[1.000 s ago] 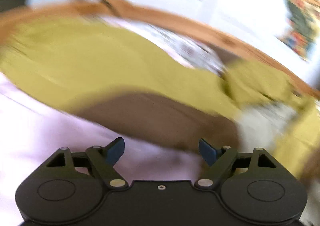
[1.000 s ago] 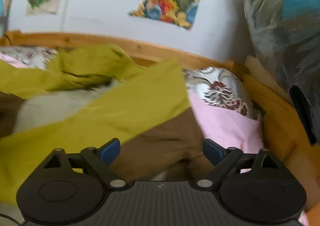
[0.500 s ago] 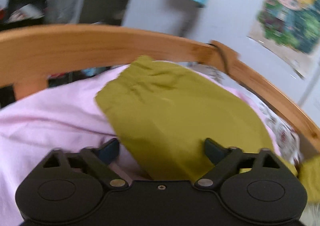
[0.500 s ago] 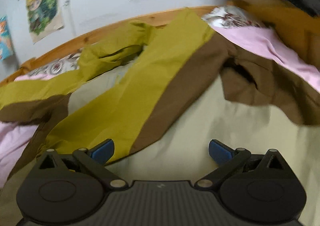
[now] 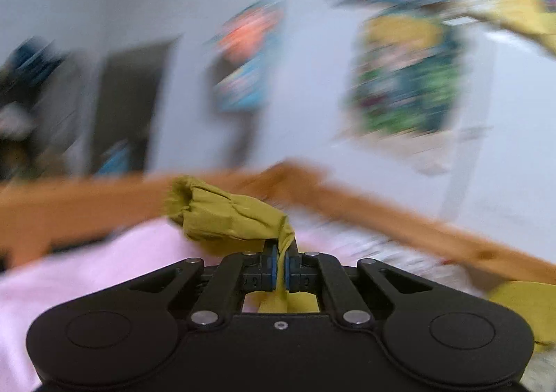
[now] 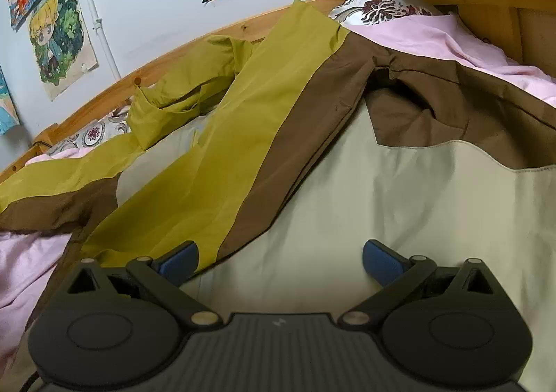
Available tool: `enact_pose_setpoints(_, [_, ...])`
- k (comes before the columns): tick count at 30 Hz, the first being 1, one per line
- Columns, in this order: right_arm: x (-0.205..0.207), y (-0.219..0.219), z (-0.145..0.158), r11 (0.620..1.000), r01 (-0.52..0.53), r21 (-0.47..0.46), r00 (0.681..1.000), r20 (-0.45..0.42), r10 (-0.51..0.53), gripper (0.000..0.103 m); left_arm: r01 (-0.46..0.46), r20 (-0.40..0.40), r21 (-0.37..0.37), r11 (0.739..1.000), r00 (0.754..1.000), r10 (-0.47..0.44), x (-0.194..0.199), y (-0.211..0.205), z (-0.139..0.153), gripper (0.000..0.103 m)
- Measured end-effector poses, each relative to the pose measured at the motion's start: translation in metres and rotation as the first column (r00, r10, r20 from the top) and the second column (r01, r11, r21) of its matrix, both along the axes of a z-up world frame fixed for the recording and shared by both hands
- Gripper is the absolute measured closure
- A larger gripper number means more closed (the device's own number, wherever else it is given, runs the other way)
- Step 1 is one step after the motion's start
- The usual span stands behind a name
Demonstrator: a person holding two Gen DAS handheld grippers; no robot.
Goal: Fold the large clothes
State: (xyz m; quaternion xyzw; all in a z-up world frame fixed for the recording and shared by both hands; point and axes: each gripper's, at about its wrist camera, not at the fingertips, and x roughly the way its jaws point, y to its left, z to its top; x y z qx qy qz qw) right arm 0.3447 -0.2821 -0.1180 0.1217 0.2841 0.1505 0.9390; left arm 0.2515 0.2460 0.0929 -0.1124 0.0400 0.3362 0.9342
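We are seeing a jacket (image 6: 243,135) in olive-yellow, brown and cream, lying on a pink sheet (image 6: 434,34) beside a floral-patterned pillow (image 6: 378,8).

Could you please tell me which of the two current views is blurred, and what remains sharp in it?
Left wrist view: posters and wooden bed rail smear with motion; left gripper and its pinched olive sleeve stay sharp. Right wrist view: crisp, fisheye-bent, jacket clear, right gripper open.

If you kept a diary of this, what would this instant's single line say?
left tool: shut on olive sleeve | right tool: open over jacket | bed: pink sheet
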Motion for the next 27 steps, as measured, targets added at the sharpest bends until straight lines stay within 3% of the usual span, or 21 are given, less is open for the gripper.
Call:
enact_pose_setpoints(2, [-0.001, -0.002, 0.000, 1.000, -0.003, 0.006, 1.000, 0.003, 0.003, 0.000, 0.138, 0.040, 0.079, 0.987, 0.989, -0.142, 0.008, -0.030, 0.019, 0.100])
enact_pose_setpoints(4, [-0.003, -0.005, -0.001, 1.000, -0.002, 0.018, 1.000, 0.009, 0.002, 0.000, 0.288, 0.064, 0.116, 0.950, 0.953, -0.297, 0.017, -0.060, 0.033, 0.100])
enact_pose_setpoints(7, [-0.007, -0.010, 0.000, 0.999, 0.009, 0.037, 1.000, 0.017, -0.009, 0.000, 0.501, 0.079, 0.122, 0.857, 0.856, -0.511, 0.036, -0.100, 0.041, 0.101])
enact_pose_setpoints(10, [-0.012, -0.015, 0.001, 0.999, 0.018, 0.047, 0.999, 0.035, -0.020, 0.000, 0.696, 0.078, 0.088, 0.713, 0.708, -0.702, 0.057, -0.141, 0.031, 0.101])
enact_pose_setpoints(14, [-0.019, -0.023, 0.006, 0.996, 0.082, 0.024, 0.993, 0.079, -0.083, 0.000, 0.878, 0.040, -0.022, 0.478, 0.479, -0.877, 0.085, -0.192, -0.002, 0.101])
enact_pose_setpoints(16, [-0.021, -0.027, 0.010, 0.992, 0.123, 0.014, 0.986, 0.113, -0.124, 0.000, 0.917, 0.024, -0.088, 0.388, 0.392, -0.920, 0.095, -0.214, -0.024, 0.101])
enact_pose_setpoints(18, [-0.024, -0.031, 0.015, 0.986, 0.170, -0.006, 0.974, 0.154, -0.167, 0.000, 0.938, 0.011, -0.137, 0.317, 0.322, -0.947, 0.100, -0.232, -0.047, 0.100])
enact_pose_setpoints(22, [-0.029, -0.037, 0.022, 0.964, 0.264, -0.044, 0.942, 0.226, -0.247, 0.000, 0.939, -0.004, -0.261, 0.225, 0.232, -0.973, 0.107, -0.255, -0.102, 0.100])
enact_pose_setpoints(24, [-0.030, -0.043, 0.024, 0.948, 0.312, -0.056, 0.926, 0.240, -0.291, 0.000, 0.935, -0.054, -0.295, 0.199, 0.191, -0.980, 0.107, -0.265, -0.124, 0.098])
enact_pose_setpoints(26, [-0.029, -0.049, 0.025, 0.942, 0.334, -0.047, 0.917, 0.248, -0.312, 0.000, 0.927, -0.124, -0.334, 0.169, 0.134, -0.983, 0.107, -0.272, -0.138, 0.096])
enact_pose_setpoints(27, [-0.028, -0.051, 0.025, 0.939, 0.341, -0.043, 0.914, 0.249, -0.320, 0.000, 0.924, -0.140, -0.348, 0.160, 0.117, -0.983, 0.107, -0.273, -0.140, 0.088])
